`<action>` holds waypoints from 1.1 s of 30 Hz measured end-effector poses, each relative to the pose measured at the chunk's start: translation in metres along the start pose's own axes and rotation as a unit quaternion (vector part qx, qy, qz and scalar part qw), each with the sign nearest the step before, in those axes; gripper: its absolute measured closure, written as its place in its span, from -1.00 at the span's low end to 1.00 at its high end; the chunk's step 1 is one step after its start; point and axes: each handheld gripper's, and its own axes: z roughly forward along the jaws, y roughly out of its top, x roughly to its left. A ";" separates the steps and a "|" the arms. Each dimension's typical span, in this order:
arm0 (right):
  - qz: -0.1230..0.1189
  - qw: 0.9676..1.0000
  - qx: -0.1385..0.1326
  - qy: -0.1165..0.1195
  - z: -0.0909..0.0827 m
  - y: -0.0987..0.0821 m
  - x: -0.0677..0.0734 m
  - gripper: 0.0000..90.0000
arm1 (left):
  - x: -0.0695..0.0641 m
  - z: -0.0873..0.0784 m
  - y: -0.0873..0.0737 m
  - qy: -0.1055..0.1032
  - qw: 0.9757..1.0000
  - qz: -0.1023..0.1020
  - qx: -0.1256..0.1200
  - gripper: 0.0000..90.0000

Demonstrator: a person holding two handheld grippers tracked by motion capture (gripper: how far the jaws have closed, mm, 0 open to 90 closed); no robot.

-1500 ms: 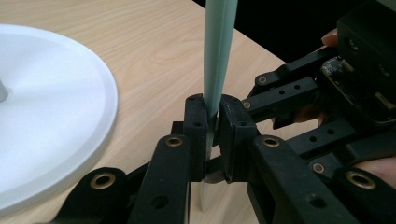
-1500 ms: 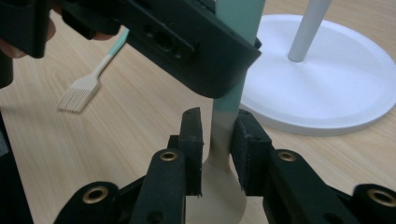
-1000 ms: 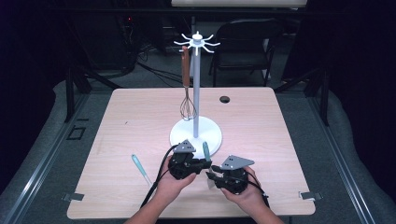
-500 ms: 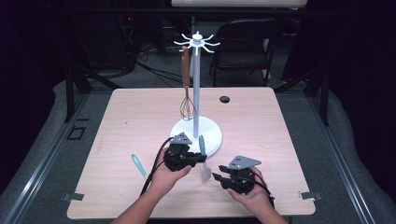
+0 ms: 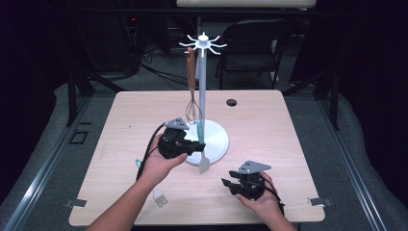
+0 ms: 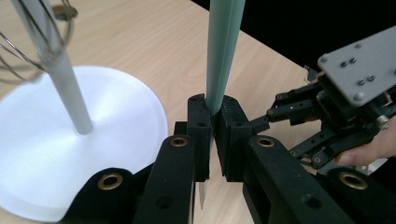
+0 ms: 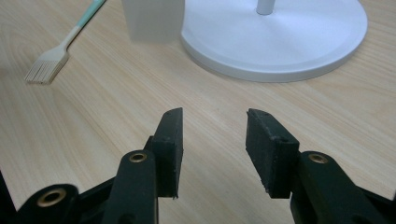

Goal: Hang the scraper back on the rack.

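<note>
My left gripper (image 5: pixel 192 144) is shut on the teal handle of a spatula (image 5: pixel 199 132), which stands upright with its white blade (image 5: pixel 204 163) hanging just above the table, in front of the white utensil stand (image 5: pixel 216 144). In the left gripper view both pads clamp the teal handle (image 6: pixel 219 70) near its lower end. A whisk (image 5: pixel 192 82) with a wooden handle hangs from a hook on the stand. My right gripper (image 5: pixel 230 185) rests low near the table's front right; its jaws (image 7: pixel 214 121) have just been opening and nothing is between them.
A brush (image 7: pixel 46 65) with a teal handle lies flat on the table, partly under the left forearm (image 5: pixel 159 197). The stand's pole (image 5: pixel 202 86) and several hooks (image 5: pixel 203 43) rise behind the spatula. A black grommet (image 5: pixel 231 102) sits at the far edge.
The left gripper has risen with the spatula and moved toward the stand's base. The right gripper's jaws have spread and now stand apart from the spatula.
</note>
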 end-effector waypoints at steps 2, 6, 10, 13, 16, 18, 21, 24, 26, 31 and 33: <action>0.003 1.000 -0.003 0.000 0.000 0.000 0.000 0.26 | 0.001 -0.008 0.009 0.001 1.000 0.004 -0.005 0.89; 0.006 1.000 -0.004 -0.001 0.000 0.000 -0.001 0.26 | 0.002 -0.023 0.027 0.002 1.000 0.012 -0.011 0.89; 0.009 1.000 -0.004 -0.004 0.001 -0.002 -0.002 0.26 | 0.004 -0.037 0.047 0.011 1.000 0.019 -0.018 0.89; 0.012 1.000 -0.002 -0.006 0.004 -0.003 -0.004 0.25 | 0.005 -0.044 0.062 0.006 0.999 0.021 -0.025 0.89; 0.012 1.000 0.000 -0.007 0.004 -0.003 -0.004 0.26 | 0.006 -0.049 0.077 0.000 0.999 0.023 -0.028 0.89; 0.013 1.000 -0.001 -0.007 0.004 -0.004 -0.005 0.26 | 0.007 -0.050 0.087 -0.001 0.999 0.025 -0.029 0.89; 0.014 1.000 -0.001 -0.007 0.004 -0.004 -0.005 0.26 | 0.008 -0.051 0.100 -0.006 0.999 0.024 -0.033 0.89; 0.011 1.000 0.002 -0.012 0.003 -0.005 -0.007 0.26 | 0.011 -0.052 0.110 -0.018 0.999 0.018 -0.044 0.89; 0.011 1.000 0.000 -0.013 0.003 -0.005 -0.008 0.26 | 0.011 -0.052 0.116 -0.022 0.998 0.016 -0.047 0.89; 0.020 1.000 -0.002 -0.008 0.004 -0.006 -0.008 0.27 | 0.011 -0.051 0.127 -0.030 0.998 0.013 -0.059 0.89; 0.020 1.000 -0.004 -0.009 0.005 -0.006 -0.008 0.27 | 0.013 -0.051 0.132 -0.035 0.997 0.011 -0.067 0.89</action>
